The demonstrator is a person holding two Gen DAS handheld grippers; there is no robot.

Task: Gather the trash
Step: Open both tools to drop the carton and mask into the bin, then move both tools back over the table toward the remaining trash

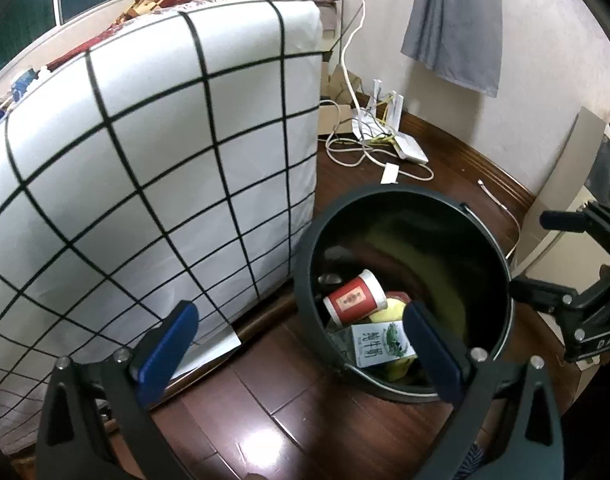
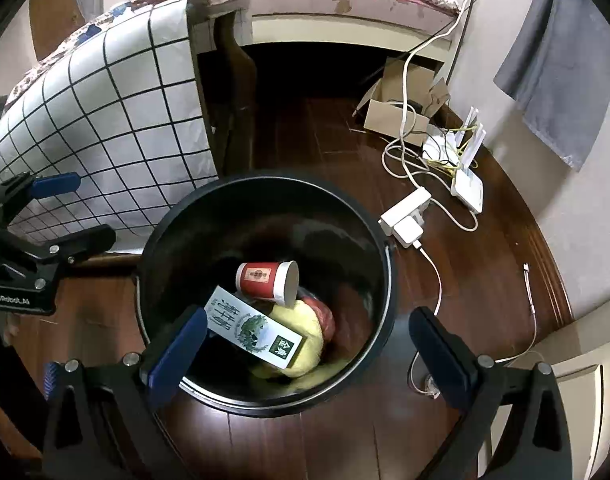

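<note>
Blue-padded and spread wide, the right tongs (image 2: 305, 356) hang over the black bin (image 2: 385, 280) with nothing between the pads; the left tongs (image 1: 301, 344) stand just as wide and empty beside its rim. Inside the bin lies the trash — a red paper cup (image 2: 265, 282) on its side, a white-and-green milk carton (image 2: 257, 326) leaning across yellow and red scraps. The bin stands on a dark wooden floor (image 2: 325, 440), close to a bed draped in a grid-patterned sheet (image 1: 145, 160); white cables (image 2: 409, 152) — and a router — lie by the wall.
</note>
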